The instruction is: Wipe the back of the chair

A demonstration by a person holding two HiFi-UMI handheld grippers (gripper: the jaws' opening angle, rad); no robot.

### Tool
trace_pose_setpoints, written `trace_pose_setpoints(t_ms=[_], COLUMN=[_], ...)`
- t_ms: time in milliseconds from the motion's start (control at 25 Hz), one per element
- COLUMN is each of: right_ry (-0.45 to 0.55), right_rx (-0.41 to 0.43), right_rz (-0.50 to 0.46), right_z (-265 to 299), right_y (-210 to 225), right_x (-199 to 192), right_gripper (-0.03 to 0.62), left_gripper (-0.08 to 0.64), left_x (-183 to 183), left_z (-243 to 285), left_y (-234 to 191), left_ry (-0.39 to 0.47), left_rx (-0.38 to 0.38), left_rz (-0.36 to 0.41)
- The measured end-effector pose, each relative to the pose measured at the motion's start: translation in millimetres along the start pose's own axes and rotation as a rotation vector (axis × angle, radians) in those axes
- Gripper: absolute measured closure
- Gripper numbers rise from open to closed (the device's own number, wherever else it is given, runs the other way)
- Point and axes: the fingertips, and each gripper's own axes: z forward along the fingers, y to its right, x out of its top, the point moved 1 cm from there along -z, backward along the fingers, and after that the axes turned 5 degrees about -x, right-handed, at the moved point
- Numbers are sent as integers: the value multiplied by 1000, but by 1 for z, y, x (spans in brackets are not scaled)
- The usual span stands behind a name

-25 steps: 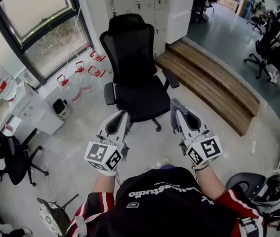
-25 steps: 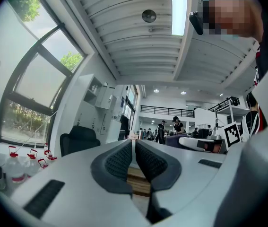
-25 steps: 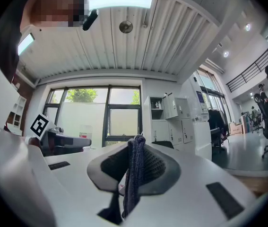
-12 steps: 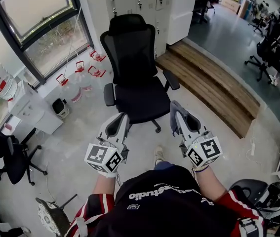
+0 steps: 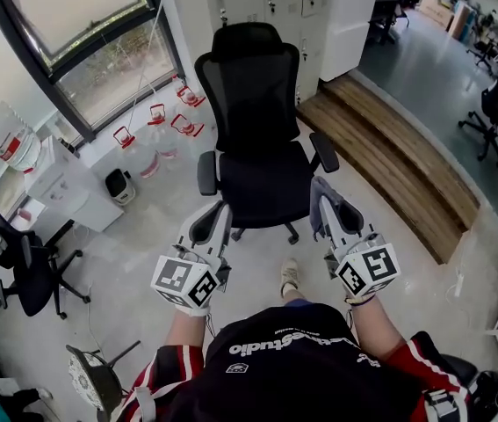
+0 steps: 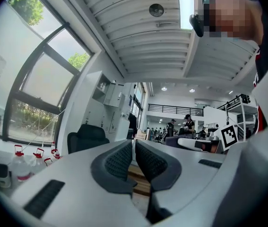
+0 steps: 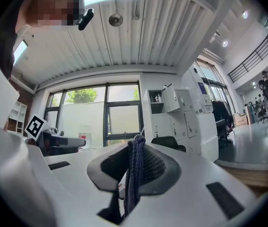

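Black chair (image 5: 257, 121) stands between wooden step (image 5: 398, 161) and jugs (image 5: 157, 115).

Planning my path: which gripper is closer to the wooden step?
Right. The right gripper, holding the cloth, is between the wooden step and the left gripper.

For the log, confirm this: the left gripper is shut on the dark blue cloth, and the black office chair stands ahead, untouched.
One slip: the cloth is in the right gripper, as the right gripper view shows; the left gripper is shut on nothing. The chair does stand ahead, untouched.
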Motion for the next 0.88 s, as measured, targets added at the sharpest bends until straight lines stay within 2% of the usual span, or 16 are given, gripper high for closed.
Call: trace_pose_setpoints(t_ms=[160,480,880], right_ry=[3,12,19], right_rx=[25,46,33], right_rz=[8,27,71], right_z=[50,145,210], right_y=[35,114,219], right_x=[2,16,22], right_gripper=[525,525,525], left_gripper=[520,520,520], left_x=[13,39,45], left_z=[51,167,276], left_y=[-19,-69,-89], left_ry=[-5,3,-24], left_rx=[-11,-5,18], left_rz=[44,62,90])
